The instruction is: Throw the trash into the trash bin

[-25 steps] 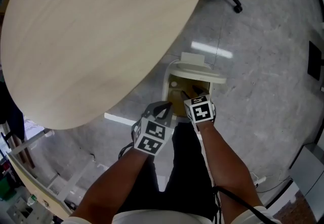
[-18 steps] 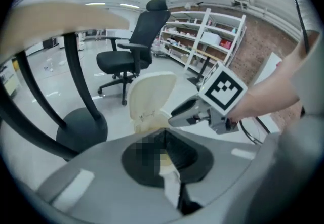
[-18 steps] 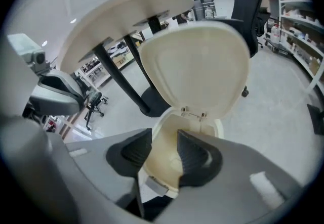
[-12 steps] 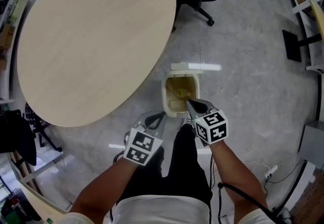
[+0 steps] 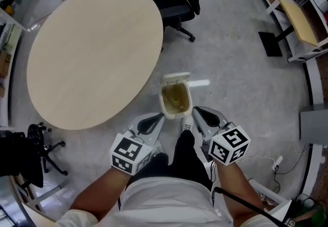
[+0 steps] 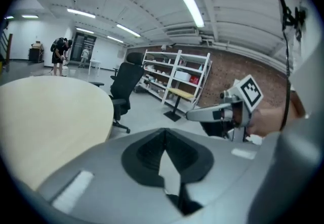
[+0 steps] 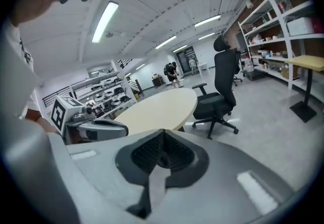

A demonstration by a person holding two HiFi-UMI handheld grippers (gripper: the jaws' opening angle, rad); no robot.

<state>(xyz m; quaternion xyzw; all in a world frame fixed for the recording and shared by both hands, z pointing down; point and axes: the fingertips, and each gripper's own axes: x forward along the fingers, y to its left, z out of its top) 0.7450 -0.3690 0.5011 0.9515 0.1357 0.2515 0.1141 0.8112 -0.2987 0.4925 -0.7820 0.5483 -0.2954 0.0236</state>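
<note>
The cream trash bin (image 5: pixel 165 104) stands on the grey floor with its lid flipped open; its inside looks brownish, and I cannot make out single pieces of trash. Both grippers hang above the floor on the near side of the bin, apart from it. My left gripper (image 5: pixel 155 118) is to the bin's lower left, jaws together, with nothing in them (image 6: pixel 163 133). My right gripper (image 5: pixel 201 115), at the bin's lower right, has just closed its jaws on nothing and is shut (image 7: pixel 162 135). Each gripper shows in the other's view: the right gripper (image 6: pixel 212 113) and the left gripper (image 7: pixel 98 128).
A large round wooden table (image 5: pixel 92 52) lies left of the bin. A black office chair (image 5: pixel 174 0) stands beyond it. Shelving and a yellow-topped desk (image 5: pixel 300 18) line the right side. A cable and a power strip (image 5: pixel 277 162) lie on the floor at right.
Both grippers have risen from the bin's mouth and now sit higher, nearer the person's body. The right gripper's jaws have gone from open to shut. The view takes in more floor.
</note>
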